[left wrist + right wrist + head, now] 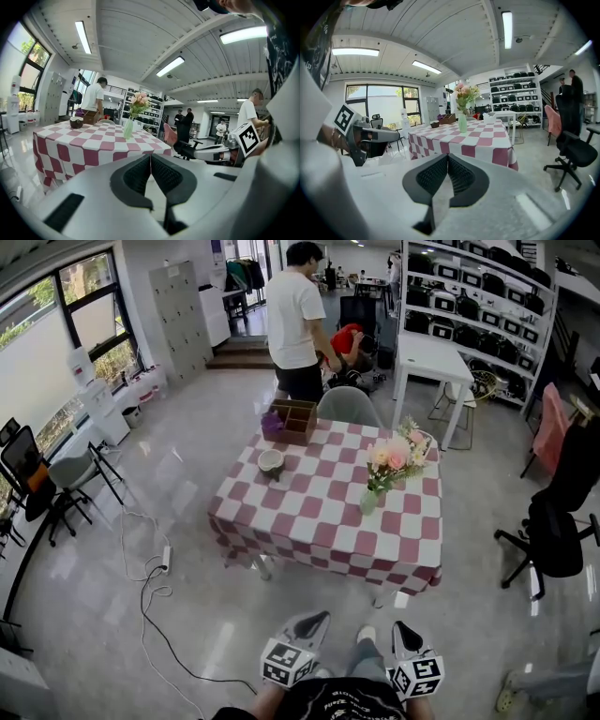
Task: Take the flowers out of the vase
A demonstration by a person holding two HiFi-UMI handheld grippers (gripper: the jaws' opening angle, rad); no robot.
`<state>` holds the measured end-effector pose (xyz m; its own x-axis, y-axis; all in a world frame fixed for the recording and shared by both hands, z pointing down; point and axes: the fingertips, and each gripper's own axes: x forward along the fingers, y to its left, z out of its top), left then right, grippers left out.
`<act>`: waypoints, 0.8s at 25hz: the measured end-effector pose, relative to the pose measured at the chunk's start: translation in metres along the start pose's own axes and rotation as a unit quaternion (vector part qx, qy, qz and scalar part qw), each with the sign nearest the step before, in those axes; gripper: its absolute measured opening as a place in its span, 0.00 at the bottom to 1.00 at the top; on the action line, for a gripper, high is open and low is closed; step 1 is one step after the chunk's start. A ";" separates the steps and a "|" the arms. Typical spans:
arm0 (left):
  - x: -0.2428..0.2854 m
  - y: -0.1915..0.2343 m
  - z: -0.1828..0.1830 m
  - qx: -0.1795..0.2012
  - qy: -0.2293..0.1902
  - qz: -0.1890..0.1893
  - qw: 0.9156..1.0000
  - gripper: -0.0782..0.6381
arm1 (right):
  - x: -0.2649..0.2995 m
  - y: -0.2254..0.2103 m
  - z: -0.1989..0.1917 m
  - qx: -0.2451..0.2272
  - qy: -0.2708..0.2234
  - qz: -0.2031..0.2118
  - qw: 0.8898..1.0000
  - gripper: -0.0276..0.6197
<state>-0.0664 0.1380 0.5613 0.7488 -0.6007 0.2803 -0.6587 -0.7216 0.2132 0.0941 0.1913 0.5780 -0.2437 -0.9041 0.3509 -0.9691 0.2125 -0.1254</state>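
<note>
**Head view.** We hold the left gripper (pixel 319 618) and the right gripper (pixel 403 626) low at the bottom edge, side by side and well apart from the table (pixel 309 521). The vase (pixel 369 501) stands upright on the checked cloth toward the table's right side, with the flowers (pixel 397 454) in it. A bowl (pixel 271 461) and a box (pixel 295 420) sit toward the far left corner. A person (pixel 298 320) stands beyond the table.

**Left gripper view.** The jaws are pressed together and nothing lies between them. The vase (pixel 128 129) and flowers (pixel 139 101) show ahead on the table, well apart from the jaws.

**Right gripper view.** The jaws here also meet pad to pad and hold nothing. The vase (pixel 462 123) stands ahead on the table with the flowers (pixel 464 93) upright in it.
</note>
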 end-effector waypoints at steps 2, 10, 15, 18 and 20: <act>0.005 0.002 0.002 0.000 0.000 0.006 1.000 0.13 | 0.005 -0.006 0.001 0.001 0.001 0.004 1.000 0.05; 0.035 0.004 0.013 -0.002 -0.003 0.017 1.000 0.13 | 0.023 -0.034 0.009 0.004 0.004 0.014 1.000 0.05; 0.052 0.003 0.016 -0.006 0.004 0.021 1.000 0.13 | 0.035 -0.049 0.011 0.006 0.012 0.021 1.000 0.05; 0.060 0.005 0.015 -0.007 0.014 0.026 1.000 0.13 | 0.045 -0.058 0.014 0.010 0.014 0.026 1.000 0.05; 0.068 0.008 0.017 -0.007 0.020 0.029 0.999 0.13 | 0.052 -0.065 0.014 0.014 0.016 0.029 0.999 0.05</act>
<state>-0.0200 0.0856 0.5662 0.7063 -0.6266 0.3293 -0.7016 -0.6815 0.2080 0.1445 0.1252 0.5912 -0.3011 -0.8784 0.3712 -0.9518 0.2532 -0.1730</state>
